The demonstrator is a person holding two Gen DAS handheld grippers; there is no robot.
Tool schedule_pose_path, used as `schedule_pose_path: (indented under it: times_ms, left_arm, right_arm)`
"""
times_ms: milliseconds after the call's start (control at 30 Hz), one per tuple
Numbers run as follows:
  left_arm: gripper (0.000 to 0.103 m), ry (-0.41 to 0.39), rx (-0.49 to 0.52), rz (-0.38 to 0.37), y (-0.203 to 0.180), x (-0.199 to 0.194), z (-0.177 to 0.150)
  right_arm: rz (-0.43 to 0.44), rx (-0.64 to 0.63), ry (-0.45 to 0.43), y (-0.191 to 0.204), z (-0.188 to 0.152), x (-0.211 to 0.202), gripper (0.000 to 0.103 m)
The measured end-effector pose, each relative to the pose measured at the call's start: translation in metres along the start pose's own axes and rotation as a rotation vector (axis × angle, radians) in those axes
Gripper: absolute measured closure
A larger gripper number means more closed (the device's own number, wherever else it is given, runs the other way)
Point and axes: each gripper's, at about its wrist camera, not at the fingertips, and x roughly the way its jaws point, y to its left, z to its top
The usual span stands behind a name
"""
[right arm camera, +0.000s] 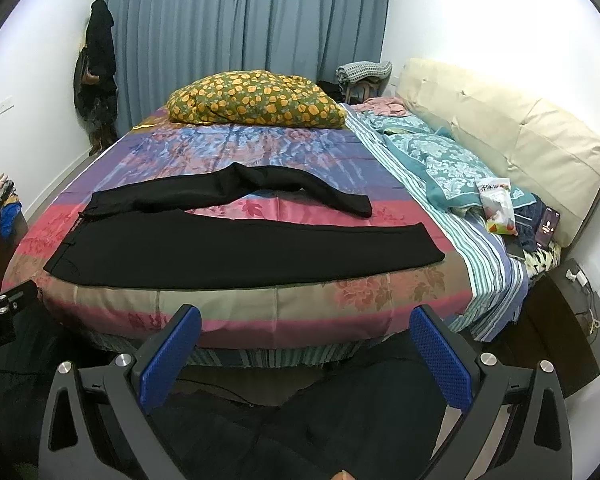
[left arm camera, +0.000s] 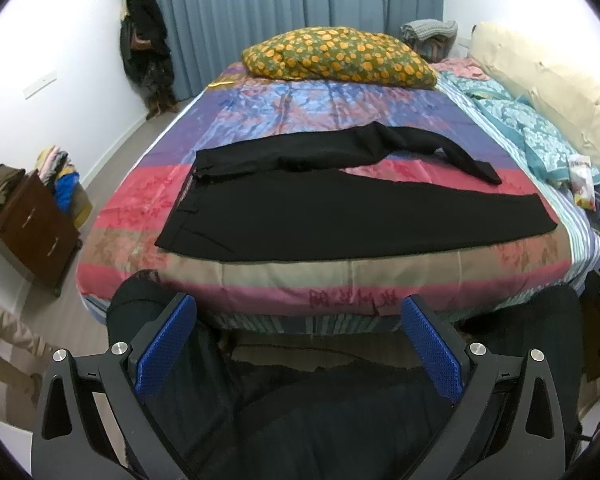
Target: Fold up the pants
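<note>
Black pants [left arm camera: 308, 212] lie spread on the colourful bedspread [left arm camera: 300, 112], waistband to the left and legs to the right. The near leg lies flat and straight; the far leg is narrower and rumpled, bent toward the right. They also show in the right wrist view [right arm camera: 240, 248]. My left gripper [left arm camera: 298, 312] is open and empty, held off the bed's near edge, well short of the pants. My right gripper [right arm camera: 306, 320] is open and empty, also short of the bed's near edge.
A flowered pillow [right arm camera: 256, 100] lies at the far end of the bed. A teal quilt [right arm camera: 432, 156], a snack bag [right arm camera: 496, 208], a phone [right arm camera: 548, 224] and a cream headboard cushion [right arm camera: 508, 132] are on the right. A dark cabinet [left arm camera: 32, 220] stands at left.
</note>
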Motion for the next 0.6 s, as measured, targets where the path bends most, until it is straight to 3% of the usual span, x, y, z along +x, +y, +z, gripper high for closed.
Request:
schedule_pose_path:
  times_ms: [600]
  left_arm:
    - [0.001, 0.014, -0.006, 0.003, 0.0001, 0.0026, -0.0023]
  right_arm:
    - [0.014, -0.009, 0.014, 0.0052, -0.0018, 0.0033, 0.000]
